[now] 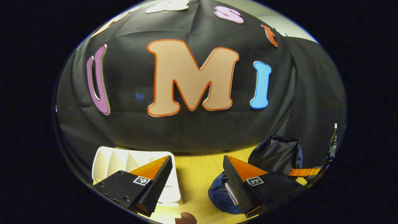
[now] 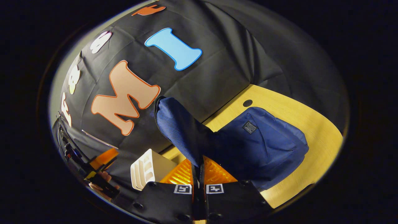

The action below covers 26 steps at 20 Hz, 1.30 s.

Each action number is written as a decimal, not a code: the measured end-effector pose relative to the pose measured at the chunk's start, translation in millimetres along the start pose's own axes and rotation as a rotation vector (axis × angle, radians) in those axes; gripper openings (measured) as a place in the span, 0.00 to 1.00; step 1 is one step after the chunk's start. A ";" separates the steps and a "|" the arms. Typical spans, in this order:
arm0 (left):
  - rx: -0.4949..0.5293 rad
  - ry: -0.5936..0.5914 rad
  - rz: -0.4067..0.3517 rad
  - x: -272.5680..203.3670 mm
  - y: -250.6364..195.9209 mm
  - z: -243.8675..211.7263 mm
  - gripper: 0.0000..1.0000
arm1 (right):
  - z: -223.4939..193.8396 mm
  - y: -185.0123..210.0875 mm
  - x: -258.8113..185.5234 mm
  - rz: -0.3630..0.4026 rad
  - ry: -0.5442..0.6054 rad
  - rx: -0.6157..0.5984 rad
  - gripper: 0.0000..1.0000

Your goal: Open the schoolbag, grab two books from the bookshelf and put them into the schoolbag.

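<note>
Right gripper view puts your right gripper (image 2: 198, 174) at the bottom centre, its fingers pressed together on a fold of the blue schoolbag (image 2: 258, 146), pinching the flap that rises toward the middle of the frame. The bag's body lies on the yellow table (image 2: 311, 124) at centre right. A white bookshelf (image 2: 146, 169) stands at lower left, just beside your fingers, and the other gripper (image 2: 99, 174) shows near the left edge. Left gripper view shows your left gripper (image 1: 197, 183) spread wide and holding nothing, with the white bookshelf behind its left finger at lower left and the schoolbag at lower right.
</note>
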<state>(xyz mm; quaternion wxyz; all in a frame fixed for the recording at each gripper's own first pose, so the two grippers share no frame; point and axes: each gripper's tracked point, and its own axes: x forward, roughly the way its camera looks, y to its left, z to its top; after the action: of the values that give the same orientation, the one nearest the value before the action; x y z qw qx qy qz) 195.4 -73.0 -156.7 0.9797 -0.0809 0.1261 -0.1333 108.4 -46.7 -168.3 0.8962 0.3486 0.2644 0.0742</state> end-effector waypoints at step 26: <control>-0.037 -0.129 0.134 -123.1 108.3 48.1 0.95 | -45.5 68.2 -42.1 -0.007 -0.029 -0.416 0.95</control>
<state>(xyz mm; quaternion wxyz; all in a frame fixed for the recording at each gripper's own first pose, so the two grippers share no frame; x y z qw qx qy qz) 119.6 70.7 -103.8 0.9908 -0.0987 0.0700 -0.0598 52.2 17.4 -133.4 0.9528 0.1562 0.2317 0.1188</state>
